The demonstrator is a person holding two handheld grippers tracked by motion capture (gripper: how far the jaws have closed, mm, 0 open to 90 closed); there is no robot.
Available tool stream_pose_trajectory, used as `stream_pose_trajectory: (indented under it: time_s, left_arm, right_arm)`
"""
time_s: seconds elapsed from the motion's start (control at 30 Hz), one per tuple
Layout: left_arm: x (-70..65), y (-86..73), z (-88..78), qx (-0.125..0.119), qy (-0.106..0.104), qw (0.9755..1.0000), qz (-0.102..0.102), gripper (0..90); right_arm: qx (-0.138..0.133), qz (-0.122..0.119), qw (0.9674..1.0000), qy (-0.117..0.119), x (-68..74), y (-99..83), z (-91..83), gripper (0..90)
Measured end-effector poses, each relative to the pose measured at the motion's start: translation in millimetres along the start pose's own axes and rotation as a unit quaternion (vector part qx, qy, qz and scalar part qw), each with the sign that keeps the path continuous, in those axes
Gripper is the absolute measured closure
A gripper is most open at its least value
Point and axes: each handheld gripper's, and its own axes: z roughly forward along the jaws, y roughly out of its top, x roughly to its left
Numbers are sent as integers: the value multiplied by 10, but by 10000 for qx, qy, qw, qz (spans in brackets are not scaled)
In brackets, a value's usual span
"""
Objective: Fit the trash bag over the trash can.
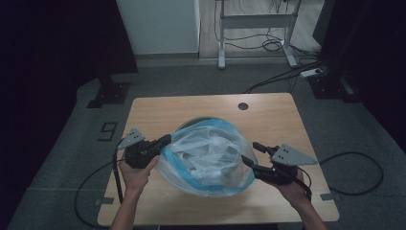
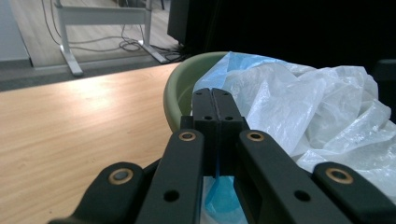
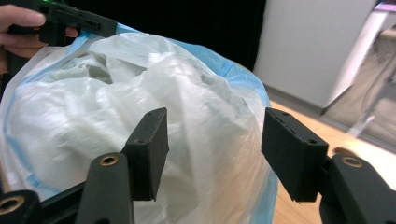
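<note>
My left gripper (image 1: pixel 165 140) is clamped tight on the blue hem of the plastic bag (image 1: pixel 208 160), at about nine o'clock on the green bin (image 2: pixel 180 93) mid-table. My right gripper (image 1: pixel 250 154), at three o'clock, stands well open with nothing between its jaws, the film just ahead of them. With one pinch carrying the rim, I judge the hem could slip back into the bin, or stretch and tear if I pull left. Closing carelessly on loose film could bunch it, not seat it.

Open right tool (image 3: pixel 212 154) before blue-edged plastic bag (image 3: pixel 140 107), jaws apart
</note>
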Motion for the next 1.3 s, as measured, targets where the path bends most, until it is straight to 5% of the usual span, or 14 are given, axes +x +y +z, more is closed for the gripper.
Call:
stream_pose_trajectory:
  time_s: [0.07,0.17,0.2,0.23,0.37,0.53,0.7,0.9,1.03,1.3]
  left_arm:
    - [7,9,-4,-81,10,10000,16,898]
    - [7,22,-16,-202,23,9998,58,899]
    - [7,22,-16,-202,23,9998,58,899]
    - [2,24,-29,-264,34,9996,64,899]
    - [-4,31,-49,-340,63,9994,84,899]
    - [19,57,-54,-429,148,9989,79,899]
    - [118,95,9,-498,229,9985,-27,899]
    - [327,67,172,-301,438,9984,-209,899]
    - [488,-67,305,40,486,9976,-483,898]
    - [582,-309,407,494,409,9949,-781,898]
  right_arm:
    - [98,105,9999,76,-55,-7,80,420]
    - [216,412,9988,167,-124,-26,208,615]
    - [216,412,9988,167,-124,-26,208,615]
    - [280,559,9979,162,-138,-26,230,754]
    - [371,479,9981,90,-102,-20,269,888]
    - [296,374,9988,-139,-79,56,285,891]
    - [254,145,9977,-612,-106,177,375,891]
    - [393,362,9932,-1032,-260,89,632,891]
    - [479,490,9922,-1039,-313,7,731,890]
    - [675,925,9894,-893,-404,-173,831,891]
